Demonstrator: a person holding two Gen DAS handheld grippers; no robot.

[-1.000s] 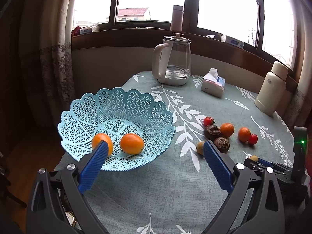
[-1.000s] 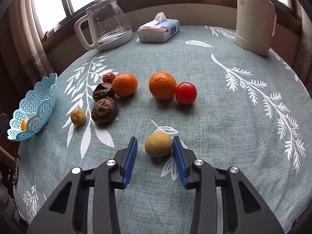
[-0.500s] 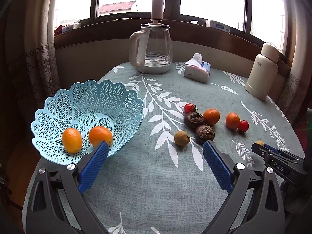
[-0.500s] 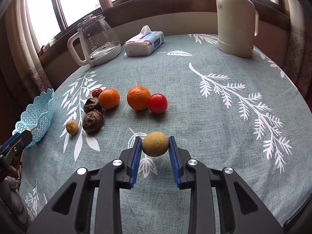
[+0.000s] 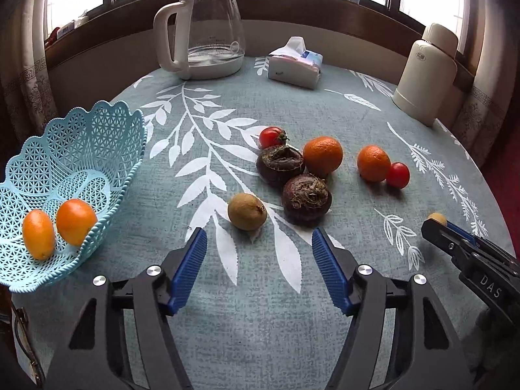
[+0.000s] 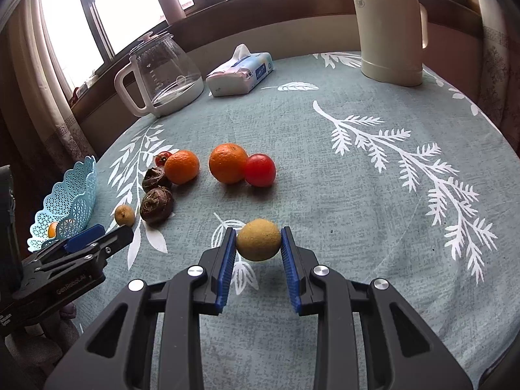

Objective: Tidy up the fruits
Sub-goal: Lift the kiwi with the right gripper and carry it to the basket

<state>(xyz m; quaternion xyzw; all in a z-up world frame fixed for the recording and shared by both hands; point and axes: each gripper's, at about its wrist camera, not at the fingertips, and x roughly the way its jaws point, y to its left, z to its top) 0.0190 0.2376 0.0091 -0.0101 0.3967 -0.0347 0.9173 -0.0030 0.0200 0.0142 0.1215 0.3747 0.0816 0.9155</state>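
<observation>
1. The right gripper (image 6: 258,243) is clamped on a yellow-brown round fruit (image 6: 258,240), both blue pads being pressed against its sides; a shadow is cast on the cloth beneath it, so it is judged to be just clear of the table (image 6: 357,195)
2. The left gripper (image 5: 258,250) is held with its jaws wide apart and nothing between them, just short of a second small brown fruit (image 5: 247,211) near the middle of the table
3. Beyond that fruit, two dark rough-skinned fruits (image 5: 294,178), two oranges (image 5: 347,159) and two tomatoes (image 5: 398,175) are seen in a loose cluster toward the table's centre
4. The blue lattice basket (image 5: 81,136) is set at the table's left edge, with two orange fruits (image 5: 58,224) already inside
5. For the step in hand, the clamped fruit is best carried high enough to clear the cluster and the scalloped rim, and released low inside the basket so that rolling is avoided
6. The grip should be kept even, as a round fruit may be squeezed out of flat pads
</observation>
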